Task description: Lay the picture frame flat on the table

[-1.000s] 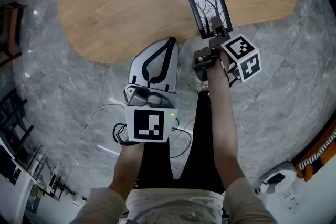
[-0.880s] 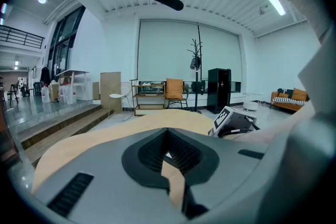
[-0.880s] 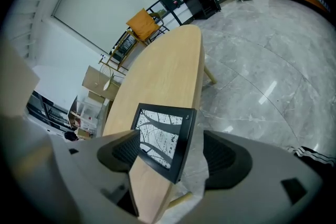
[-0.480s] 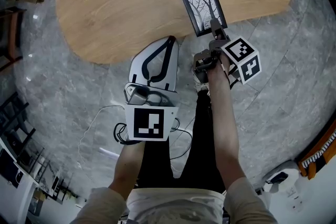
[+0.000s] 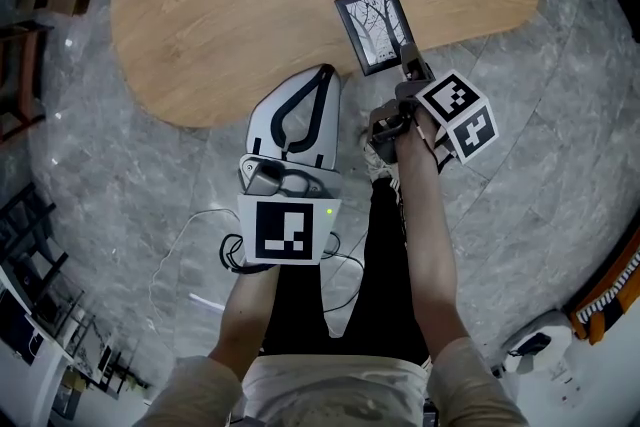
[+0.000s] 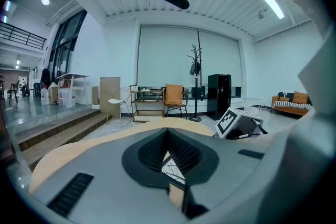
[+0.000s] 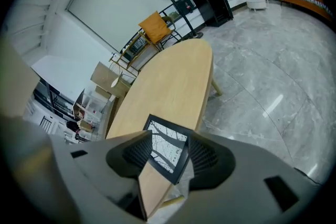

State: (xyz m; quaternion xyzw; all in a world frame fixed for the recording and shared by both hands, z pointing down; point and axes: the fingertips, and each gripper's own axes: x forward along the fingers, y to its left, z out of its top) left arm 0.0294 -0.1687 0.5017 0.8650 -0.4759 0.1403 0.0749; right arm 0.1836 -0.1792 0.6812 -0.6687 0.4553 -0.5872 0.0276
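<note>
A black picture frame (image 5: 373,27) with a bare-tree print stands near the front edge of the oval wooden table (image 5: 230,15). My right gripper (image 5: 406,55) is at the frame's lower right corner. In the right gripper view its jaws are closing, with the picture frame (image 7: 167,150) between them and both pads against its edges. My left gripper (image 5: 325,80) hangs in front of the table edge, left of the frame, with its tips together and nothing in it. Through the left gripper's (image 6: 169,165) small gap a strip of the picture frame (image 6: 172,170) shows.
Around the table lies grey marble floor (image 5: 120,165). A cable (image 5: 190,225) trails on it behind my left hand. The person's legs and a shoe (image 5: 385,150) are under the right arm. Chairs, a shelf and a coat stand (image 6: 197,76) stand far across the room.
The right gripper's tips have stayed at the frame's lower right corner, and the whole scene has slid a little to the left in the head view. The left gripper has kept its place.
</note>
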